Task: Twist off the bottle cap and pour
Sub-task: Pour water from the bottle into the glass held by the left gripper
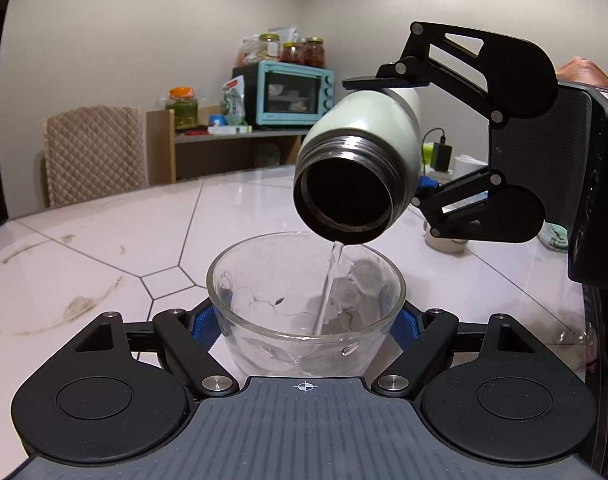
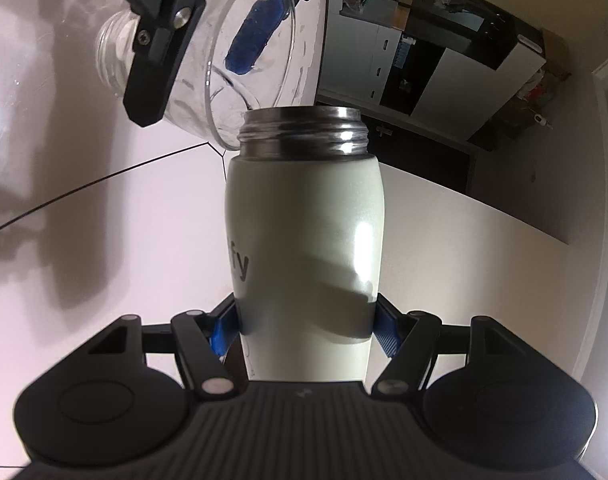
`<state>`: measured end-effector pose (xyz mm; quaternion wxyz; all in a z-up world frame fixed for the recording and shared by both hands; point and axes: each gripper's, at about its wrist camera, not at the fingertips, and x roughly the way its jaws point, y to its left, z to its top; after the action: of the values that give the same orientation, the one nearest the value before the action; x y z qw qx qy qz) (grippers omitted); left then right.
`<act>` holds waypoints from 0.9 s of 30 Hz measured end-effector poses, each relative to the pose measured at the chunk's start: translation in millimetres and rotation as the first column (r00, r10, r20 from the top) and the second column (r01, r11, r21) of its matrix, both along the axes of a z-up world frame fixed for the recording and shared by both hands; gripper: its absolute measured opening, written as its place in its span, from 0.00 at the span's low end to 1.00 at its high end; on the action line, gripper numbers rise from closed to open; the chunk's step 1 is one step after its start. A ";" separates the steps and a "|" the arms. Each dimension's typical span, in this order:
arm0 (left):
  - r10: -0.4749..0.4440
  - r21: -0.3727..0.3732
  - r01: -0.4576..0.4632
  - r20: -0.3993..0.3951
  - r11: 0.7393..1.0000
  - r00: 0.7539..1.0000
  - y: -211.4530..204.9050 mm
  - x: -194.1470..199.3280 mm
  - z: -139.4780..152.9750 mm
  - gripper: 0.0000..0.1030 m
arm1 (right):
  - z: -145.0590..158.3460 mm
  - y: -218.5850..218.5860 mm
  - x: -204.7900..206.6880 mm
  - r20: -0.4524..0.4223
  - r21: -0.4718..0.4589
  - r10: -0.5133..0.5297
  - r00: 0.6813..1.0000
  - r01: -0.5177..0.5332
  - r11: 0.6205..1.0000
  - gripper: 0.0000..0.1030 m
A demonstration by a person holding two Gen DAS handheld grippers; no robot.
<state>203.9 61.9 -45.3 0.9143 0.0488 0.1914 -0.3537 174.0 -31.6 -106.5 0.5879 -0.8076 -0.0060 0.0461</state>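
A white steel bottle (image 1: 368, 120) with no cap on is tipped over, its threaded mouth (image 1: 344, 196) facing my left camera. A thin stream of water (image 1: 330, 280) runs from its lip into a clear glass cup (image 1: 304, 292). My left gripper (image 1: 306, 326) is shut on the cup, blue pads (image 1: 204, 322) pressed to its sides. My right gripper (image 2: 304, 330) is shut on the bottle (image 2: 304, 240) low on its body. In the right wrist view the cup (image 2: 248, 64) sits just past the bottle's mouth (image 2: 304, 128). No cap is in view.
The white marble table (image 1: 104, 248) has dark inlay lines. A padded chair (image 1: 96, 152) stands at its far side. A shelf with a teal toaster oven (image 1: 292, 92) and jars is behind. A small mug (image 1: 444, 240) stands on the right, and a glass jar (image 2: 112, 52) lies by the cup.
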 end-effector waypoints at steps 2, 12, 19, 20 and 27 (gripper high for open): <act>0.000 0.000 0.000 0.000 1.000 1.000 0.4 -0.1 -0.4 0.83 | -0.6 0.1 0.0 0.003 -0.006 0.001 1.000 -0.001 1.000 0.68; 0.000 0.000 0.000 0.000 1.000 1.000 1.8 -1.0 -3.1 0.83 | -2.0 8.1 4.9 0.016 -0.040 -0.003 1.000 0.004 0.999 0.68; 0.000 0.000 0.000 0.000 1.000 1.000 2.1 -1.0 -3.4 0.83 | -3.9 8.8 7.3 0.014 -0.056 -0.004 1.000 0.005 0.998 0.68; 0.000 0.000 0.000 0.000 1.000 1.000 1.8 -1.0 -3.2 0.83 | -4.1 8.8 6.5 0.015 -0.058 -0.005 1.000 0.006 0.998 0.68; 0.000 0.000 0.000 -0.001 1.000 1.000 2.5 -0.5 -4.2 0.83 | -9.2 6.9 4.2 0.020 -0.075 -0.006 1.000 0.007 0.997 0.68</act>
<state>203.4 64.4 -49.5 0.9142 0.0487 0.1916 -0.3539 178.2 -24.7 -115.7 0.5573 -0.8295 -0.0074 0.0364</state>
